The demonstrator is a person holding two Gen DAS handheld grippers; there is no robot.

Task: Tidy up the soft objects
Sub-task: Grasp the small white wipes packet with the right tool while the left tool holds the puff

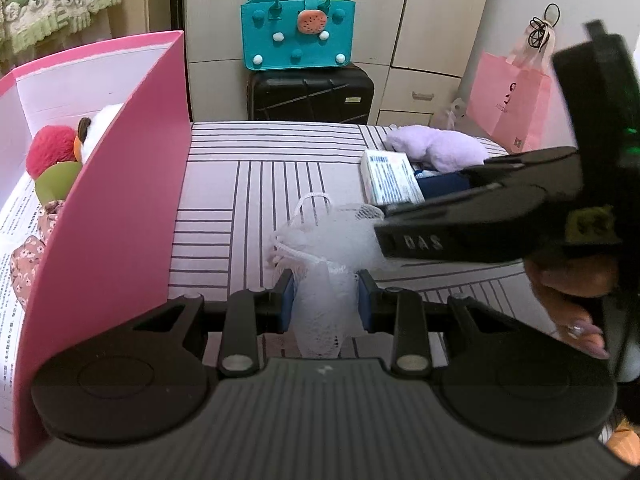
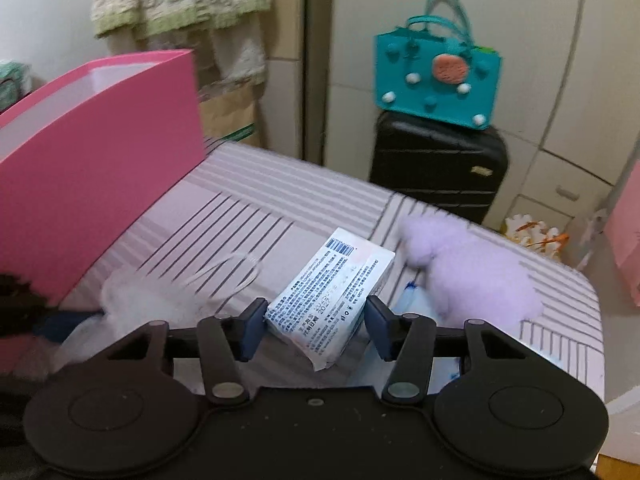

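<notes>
My left claw (image 1: 325, 300) is clamped tight on the white mesh bath pouf (image 1: 320, 248), both blue pads pinching its gathered neck, the fluffy bulk and its cord loop spilling out ahead of the fingertips over the striped bedsheet (image 1: 280, 168). To the left of that claw stands the pink box (image 1: 120, 200), wall just beside it, and I can see a red plush (image 1: 52, 150) and other soft things already lying inside. The right gripper's body cuts across from the right, a hand (image 1: 572, 300) wrapped round its handle.

Over on my right claw (image 2: 316, 328), the jaws stand apart with the white tissue pack (image 2: 328, 292) sitting between them. The left pad looks to be brushing the pack's edge, the right pad shows a small gap, so no real squeeze. Ahead and right of that claw lies the lilac plush (image 2: 472, 276) on the sheet. Left of it, blurred, the pouf again, with the pink box beyond. A teal bag (image 2: 436, 76) sits on a black suitcase (image 2: 436, 168) well ahead.
</notes>
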